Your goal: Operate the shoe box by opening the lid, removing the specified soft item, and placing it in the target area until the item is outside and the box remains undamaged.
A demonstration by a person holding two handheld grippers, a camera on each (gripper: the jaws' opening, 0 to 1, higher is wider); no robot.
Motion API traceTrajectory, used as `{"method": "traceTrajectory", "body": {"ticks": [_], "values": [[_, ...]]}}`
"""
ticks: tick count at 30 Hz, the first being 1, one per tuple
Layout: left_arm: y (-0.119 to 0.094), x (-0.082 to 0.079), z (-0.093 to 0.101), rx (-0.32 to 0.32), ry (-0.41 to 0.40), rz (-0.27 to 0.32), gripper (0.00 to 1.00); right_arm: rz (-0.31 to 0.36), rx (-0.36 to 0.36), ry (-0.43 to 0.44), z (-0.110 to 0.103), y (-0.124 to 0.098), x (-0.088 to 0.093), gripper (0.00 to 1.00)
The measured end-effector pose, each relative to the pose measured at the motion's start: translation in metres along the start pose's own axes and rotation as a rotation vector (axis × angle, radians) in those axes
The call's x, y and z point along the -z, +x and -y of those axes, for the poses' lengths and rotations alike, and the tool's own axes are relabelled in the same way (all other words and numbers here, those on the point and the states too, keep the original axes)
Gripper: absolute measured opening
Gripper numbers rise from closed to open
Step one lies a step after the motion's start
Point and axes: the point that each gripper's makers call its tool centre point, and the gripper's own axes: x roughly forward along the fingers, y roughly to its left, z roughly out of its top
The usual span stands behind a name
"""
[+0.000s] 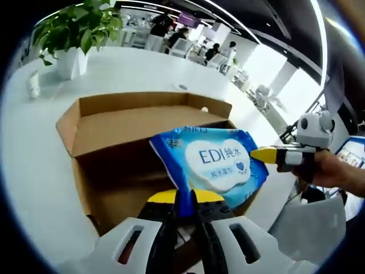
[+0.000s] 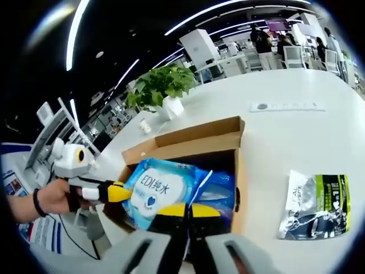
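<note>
The left claw [image 1: 185,197] is clamped on the near edge of the blue wet-wipe pack [image 1: 211,164], holding it up above the open shoe box [image 1: 122,145]. The right claw [image 2: 188,211] pinches the same pack at its other edge, its yellow-tipped jaws drawn together on the wrapper. The cardboard box sits on the white counter [image 1: 131,71] with its lid flap thrown back. Its inside looks bare brown card where I can see it, though the pack and claws hide much of the floor. A second packet, green and white [image 2: 316,206], lies flat on the counter just beside the box. A potted plant [image 2: 163,88] stands beyond.
</note>
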Motion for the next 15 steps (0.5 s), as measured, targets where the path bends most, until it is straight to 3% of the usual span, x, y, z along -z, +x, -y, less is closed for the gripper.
{"method": "traceTrajectory", "body": {"ticks": [15], "values": [[-0.004, -0.032, 0.022, 0.004, 0.037, 0.049, 0.06, 0.065, 0.005, 0.021, 0.007, -0.02, -0.029, 0.0]]}}
